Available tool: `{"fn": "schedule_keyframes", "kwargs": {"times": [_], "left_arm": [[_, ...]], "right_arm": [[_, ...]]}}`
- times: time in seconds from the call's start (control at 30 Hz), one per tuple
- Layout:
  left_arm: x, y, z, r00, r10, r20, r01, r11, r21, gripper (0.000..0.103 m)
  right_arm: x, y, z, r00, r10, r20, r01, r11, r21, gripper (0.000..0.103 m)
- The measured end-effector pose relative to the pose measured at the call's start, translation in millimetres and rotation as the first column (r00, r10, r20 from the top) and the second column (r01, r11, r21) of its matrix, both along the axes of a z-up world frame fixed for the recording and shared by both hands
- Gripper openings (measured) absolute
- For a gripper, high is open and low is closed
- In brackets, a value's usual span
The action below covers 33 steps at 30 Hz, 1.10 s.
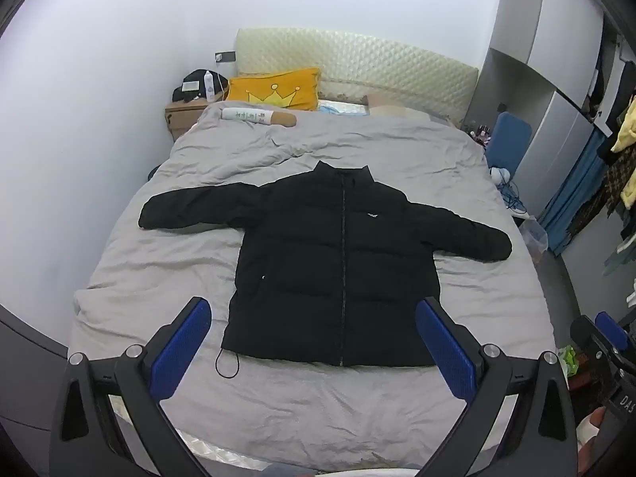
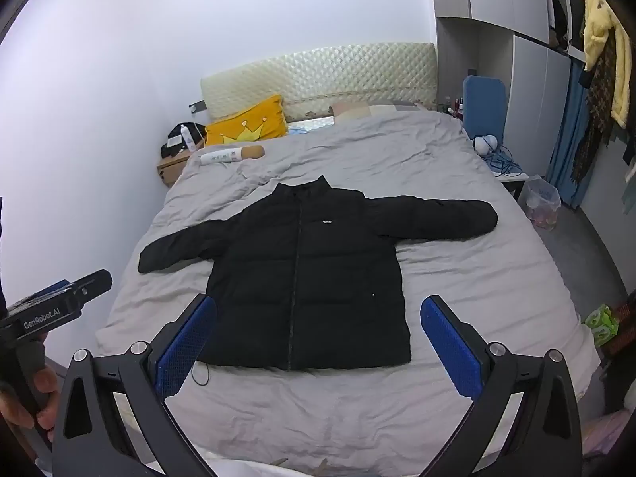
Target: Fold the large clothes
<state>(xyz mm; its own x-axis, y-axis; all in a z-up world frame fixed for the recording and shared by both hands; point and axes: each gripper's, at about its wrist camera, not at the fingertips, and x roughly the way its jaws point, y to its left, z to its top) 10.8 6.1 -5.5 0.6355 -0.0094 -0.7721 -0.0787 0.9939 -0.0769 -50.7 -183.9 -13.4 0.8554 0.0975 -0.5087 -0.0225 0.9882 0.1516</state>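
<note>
A black puffer jacket [image 1: 334, 262] lies flat, front up and zipped, on the grey bed cover [image 1: 318, 405], both sleeves spread out sideways. It also shows in the right wrist view [image 2: 306, 278]. A thin black drawcord [image 1: 228, 365] loops out from its lower left hem. My left gripper [image 1: 314, 338] is open and empty, held above the foot of the bed, short of the jacket's hem. My right gripper [image 2: 318, 338] is open and empty, likewise above the hem. The left gripper's body [image 2: 55, 306] shows at the left of the right wrist view.
A yellow crown pillow [image 1: 274, 87] and a white-and-tan bolster [image 1: 258, 116] lie near the quilted headboard [image 1: 357, 63]. A nightstand with clutter [image 1: 187, 111] stands at the left. A blue chair [image 1: 508, 139], a bin [image 1: 534, 234] and hanging clothes [image 2: 604, 59] stand on the right.
</note>
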Motion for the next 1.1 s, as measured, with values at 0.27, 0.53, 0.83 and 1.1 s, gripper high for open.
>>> {"fn": "schedule_keyframes", "kwargs": {"times": [0.27, 0.53, 0.83, 1.1], "left_arm": [[1, -2, 2, 1.0, -0.003, -0.002, 0.003, 1.0, 0.008, 0.103], [-1, -2, 3, 1.0, -0.001, -0.003, 0.001, 1.0, 0.007, 0.103], [-7, -1, 7, 1.0, -0.009, -0.005, 0.009, 1.0, 0.026, 0.103], [-9, 0, 7, 1.0, -0.007, -0.004, 0.007, 1.0, 0.024, 0.103]], "right_arm": [[2, 0, -4, 1.0, 0.001, 0.001, -0.001, 1.0, 0.005, 0.103], [0, -1, -8, 1.0, -0.005, 0.002, 0.005, 1.0, 0.007, 0.103], [-5, 1, -11, 1.0, -0.005, 0.005, 0.005, 1.0, 0.0, 0.103], [-5, 1, -9, 1.0, -0.003, 0.005, 0.003, 1.0, 0.002, 0.103]]}}
